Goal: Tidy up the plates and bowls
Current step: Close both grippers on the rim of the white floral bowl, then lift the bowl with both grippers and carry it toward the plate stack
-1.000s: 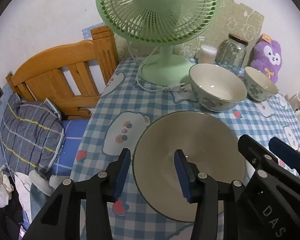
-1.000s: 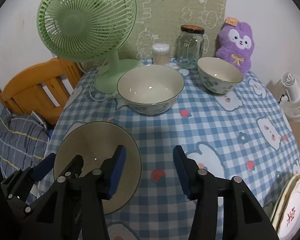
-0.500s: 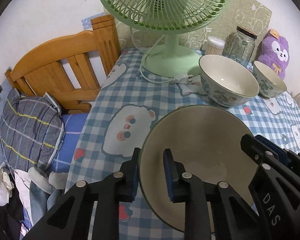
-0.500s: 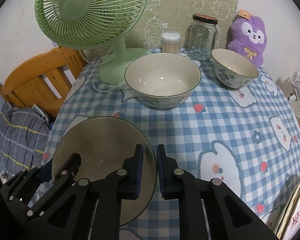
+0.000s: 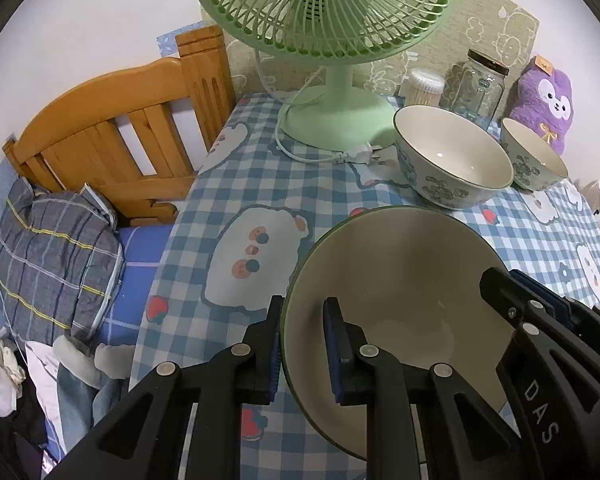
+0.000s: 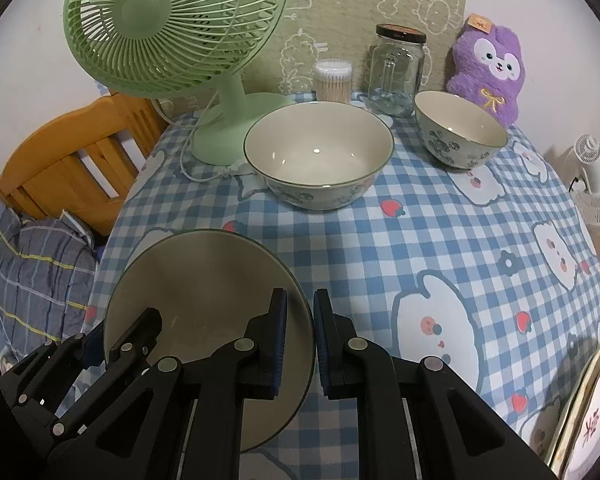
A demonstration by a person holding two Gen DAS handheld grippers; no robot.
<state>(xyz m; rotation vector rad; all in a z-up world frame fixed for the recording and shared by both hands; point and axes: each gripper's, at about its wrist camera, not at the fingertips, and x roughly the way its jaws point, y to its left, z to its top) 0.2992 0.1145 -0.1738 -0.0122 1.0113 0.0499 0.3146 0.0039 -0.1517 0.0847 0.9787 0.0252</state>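
gripping opposite rims, the left gripper (image 5: pixel 302 350) and right gripper (image 6: pixel 300 344) both have jaws clamped on the large bowl (image 5: pixel 396 272) over the checked desk (image 6: pixel 440 240).

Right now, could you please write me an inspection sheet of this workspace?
Surface: table under a blue checked cloth.
Job's things: big bowl nearest; patterned bowl mid-table; small bowl beyond; plates at right edge.
Clutter: green fan, glass jar, cotton swab tub, purple plush.
Grippers: left gripper shut on the big bowl's left rim; right gripper shut on its right rim.
Cables: fan cord, unplugged, on the cloth.
Surroundings: wooden bed frame, bedding, white floor fan.
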